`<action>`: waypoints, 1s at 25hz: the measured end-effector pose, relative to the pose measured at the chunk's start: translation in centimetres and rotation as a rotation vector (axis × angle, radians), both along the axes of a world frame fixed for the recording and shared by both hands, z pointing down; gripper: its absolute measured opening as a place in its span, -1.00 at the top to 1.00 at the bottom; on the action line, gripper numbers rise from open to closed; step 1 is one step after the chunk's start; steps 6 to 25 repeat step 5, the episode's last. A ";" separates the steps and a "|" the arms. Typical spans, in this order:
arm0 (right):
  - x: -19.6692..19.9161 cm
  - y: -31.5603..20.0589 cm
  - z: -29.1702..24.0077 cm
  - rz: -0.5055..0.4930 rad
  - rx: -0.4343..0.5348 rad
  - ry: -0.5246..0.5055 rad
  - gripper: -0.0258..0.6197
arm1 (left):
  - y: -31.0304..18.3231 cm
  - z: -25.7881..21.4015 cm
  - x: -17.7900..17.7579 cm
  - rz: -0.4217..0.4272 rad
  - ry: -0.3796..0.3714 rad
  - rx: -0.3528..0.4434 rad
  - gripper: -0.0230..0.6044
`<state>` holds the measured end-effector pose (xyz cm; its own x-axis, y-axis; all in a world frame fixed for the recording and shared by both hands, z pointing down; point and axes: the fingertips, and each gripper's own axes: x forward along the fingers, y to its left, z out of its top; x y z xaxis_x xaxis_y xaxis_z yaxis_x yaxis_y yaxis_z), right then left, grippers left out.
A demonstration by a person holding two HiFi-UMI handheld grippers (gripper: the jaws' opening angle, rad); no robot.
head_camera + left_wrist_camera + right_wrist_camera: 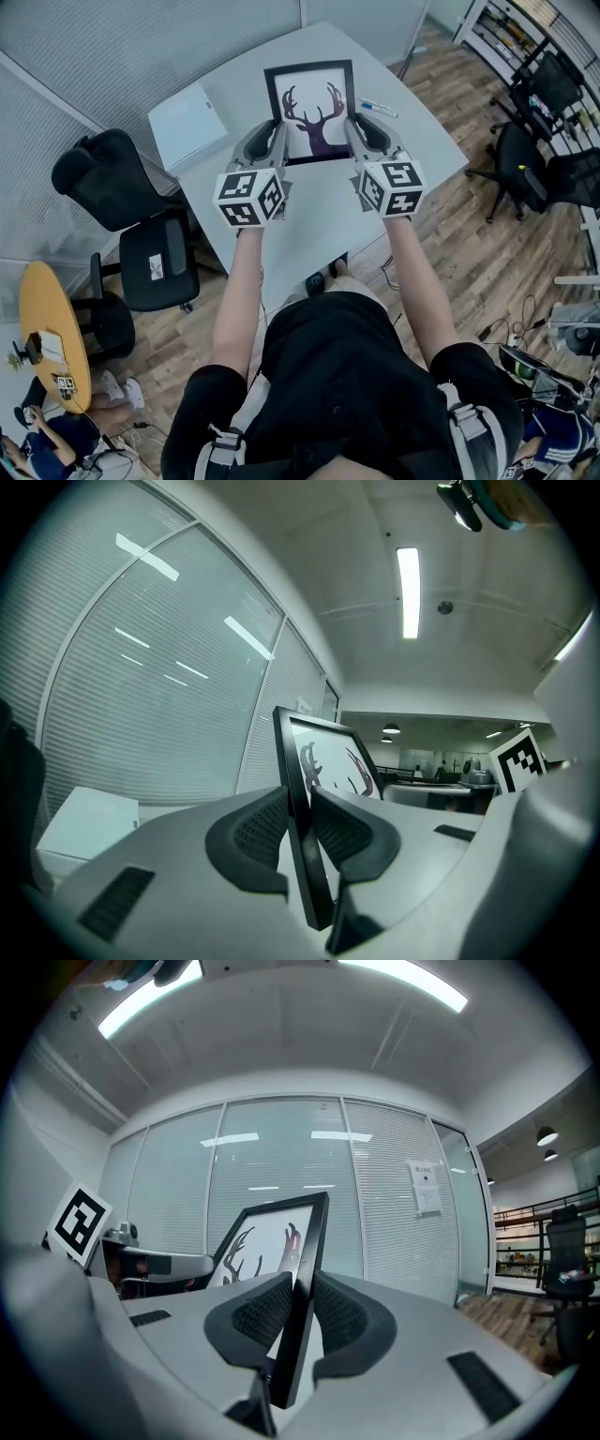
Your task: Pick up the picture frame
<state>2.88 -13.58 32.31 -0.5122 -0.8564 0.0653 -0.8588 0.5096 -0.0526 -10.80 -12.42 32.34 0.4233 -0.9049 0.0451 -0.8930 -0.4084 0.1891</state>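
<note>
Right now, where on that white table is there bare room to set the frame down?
The table's near part, below the white box at left and the marker at right, is bare. Beneath the held picture frame I cannot see. Crowded: the left floor, with black chairs.

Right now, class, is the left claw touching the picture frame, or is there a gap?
Touching. The left gripper view shows the left claw closed on the picture frame's black edge, pressing both faces with no gap.

One picture frame (pixel 310 108), two grippers, the left gripper (pixel 273 134) and the right gripper (pixel 360 129), one white table (pixel 319 214), one white box (pixel 187 125) at upper left, one marker pen (pixel 378 109)
</note>
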 end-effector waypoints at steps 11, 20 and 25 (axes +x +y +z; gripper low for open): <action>-0.2 0.7 0.7 0.002 -0.011 -0.003 0.64 | 0.6 0.6 -0.2 0.005 -0.003 -0.010 0.64; -0.2 0.7 0.7 0.002 -0.011 -0.003 0.64 | 0.6 0.6 -0.2 0.005 -0.003 -0.010 0.64; -0.2 0.7 0.7 0.002 -0.011 -0.003 0.64 | 0.6 0.6 -0.2 0.005 -0.003 -0.010 0.64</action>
